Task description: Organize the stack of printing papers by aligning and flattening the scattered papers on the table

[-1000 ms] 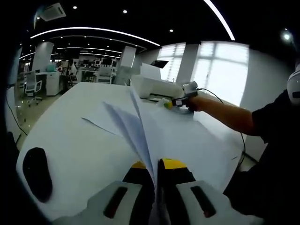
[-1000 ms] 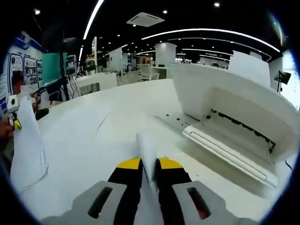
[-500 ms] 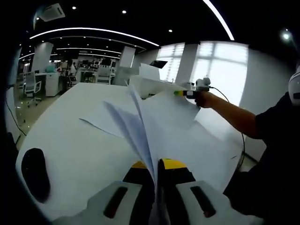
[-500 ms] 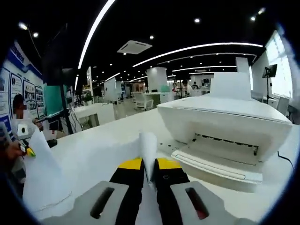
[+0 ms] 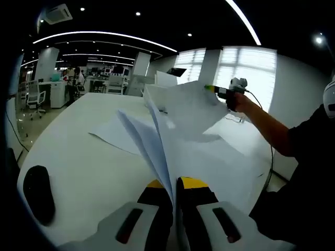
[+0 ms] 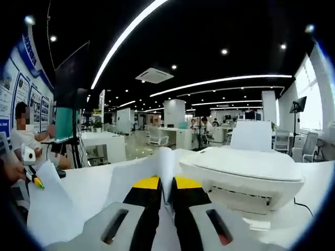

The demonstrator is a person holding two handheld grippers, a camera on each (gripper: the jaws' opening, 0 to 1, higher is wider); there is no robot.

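Left gripper view. The left tool [image 5: 174, 184] rises from the bottom edge with its yellow-tipped jaws pressed together on the near edge of the papers [image 5: 157, 141]. Several sheets fan upward and away from that pinch; others lie flat and loosely overlapped on the white bench [image 5: 78, 157]. At upper right the right tool [image 5: 212, 89], held in the person's hand [image 5: 242, 100], grips the far edge of the raised sheets, lifted clear of the bench surface. A forearm and dark sleeve [image 5: 309, 141] run down the right side. A dark oval object [image 5: 37, 192] rests on the bench near its left edge. A white printer [image 5: 162, 86] is partly hidden behind the lifted sheets.

Right gripper view. The right tool [image 6: 163, 184] has its jaws closed on a curled sheet edge of the papers [image 6: 166, 167], which stands up between the yellow tips. The sheet sags away to the left, where the left tool [image 6: 36, 182] holds its other end near the picture's left margin. The printer [image 6: 246, 172] sits on the bench [image 6: 309, 209] just right of the jaws, with an upright paper tray behind it. Office desks and chairs [image 6: 157, 137] stand in the background under ceiling strip lights.
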